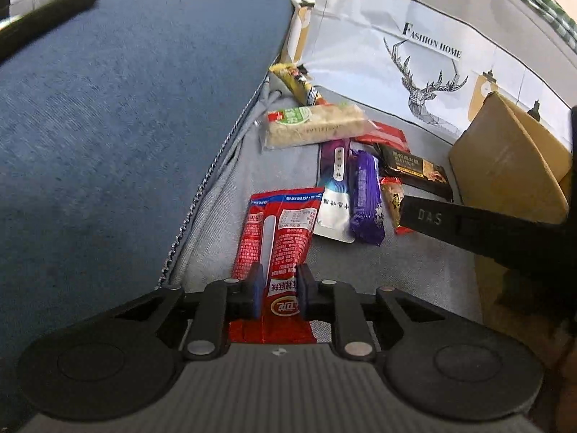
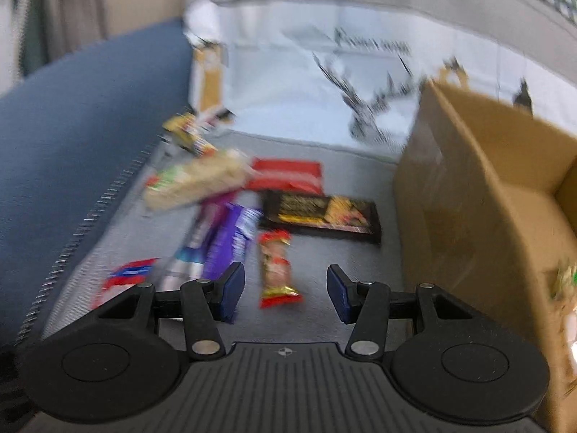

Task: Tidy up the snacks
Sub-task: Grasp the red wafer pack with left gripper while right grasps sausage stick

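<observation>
The snack pile (image 1: 346,166) lay on the grey cushion (image 1: 414,270), left of the cardboard box (image 2: 487,195). The printed bag (image 1: 414,54) stood behind the box and pile. Nearer than the pile, farther left of the box, lay the long sachet (image 1: 277,231).

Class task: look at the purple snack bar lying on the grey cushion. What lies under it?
The purple snack bar overlaps a white and purple pouch, covering that pouch's right edge. Grey cushion shows around them. Whatever else sits beneath the bar is hidden.
</observation>
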A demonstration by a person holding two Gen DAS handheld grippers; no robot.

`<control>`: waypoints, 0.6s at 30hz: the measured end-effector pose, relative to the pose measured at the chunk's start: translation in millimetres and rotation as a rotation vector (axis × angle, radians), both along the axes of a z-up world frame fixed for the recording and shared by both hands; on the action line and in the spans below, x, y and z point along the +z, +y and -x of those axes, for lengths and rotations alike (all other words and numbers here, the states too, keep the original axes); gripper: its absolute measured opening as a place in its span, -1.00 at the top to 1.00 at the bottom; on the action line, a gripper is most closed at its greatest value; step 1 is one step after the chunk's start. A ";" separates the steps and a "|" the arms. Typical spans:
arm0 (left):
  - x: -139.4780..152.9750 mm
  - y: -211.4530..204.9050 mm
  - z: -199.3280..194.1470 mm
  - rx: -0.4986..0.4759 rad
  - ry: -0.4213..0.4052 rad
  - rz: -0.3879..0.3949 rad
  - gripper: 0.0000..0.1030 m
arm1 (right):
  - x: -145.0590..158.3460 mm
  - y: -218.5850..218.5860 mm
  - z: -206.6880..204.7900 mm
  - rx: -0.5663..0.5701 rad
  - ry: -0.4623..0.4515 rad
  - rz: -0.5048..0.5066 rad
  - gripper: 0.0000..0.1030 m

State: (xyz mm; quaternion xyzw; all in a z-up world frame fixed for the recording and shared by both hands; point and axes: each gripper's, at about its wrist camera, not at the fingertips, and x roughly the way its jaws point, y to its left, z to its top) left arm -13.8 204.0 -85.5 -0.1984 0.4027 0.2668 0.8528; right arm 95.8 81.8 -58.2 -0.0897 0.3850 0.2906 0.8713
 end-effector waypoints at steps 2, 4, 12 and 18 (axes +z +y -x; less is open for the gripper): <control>-3.3 1.8 -2.5 0.007 0.007 0.031 0.59 | -10.3 2.0 -9.3 -0.015 0.029 0.006 -0.02; -2.9 3.3 -5.4 0.016 0.012 0.048 0.59 | -19.2 5.5 -15.6 -0.011 0.052 0.017 -0.02; 4.2 13.2 -5.6 0.052 0.009 0.133 0.59 | -21.2 8.3 -14.6 0.036 0.046 -0.004 0.66; 7.4 18.1 -0.4 0.071 0.003 0.208 0.60 | 10.6 -8.9 6.0 0.097 0.056 -0.036 0.69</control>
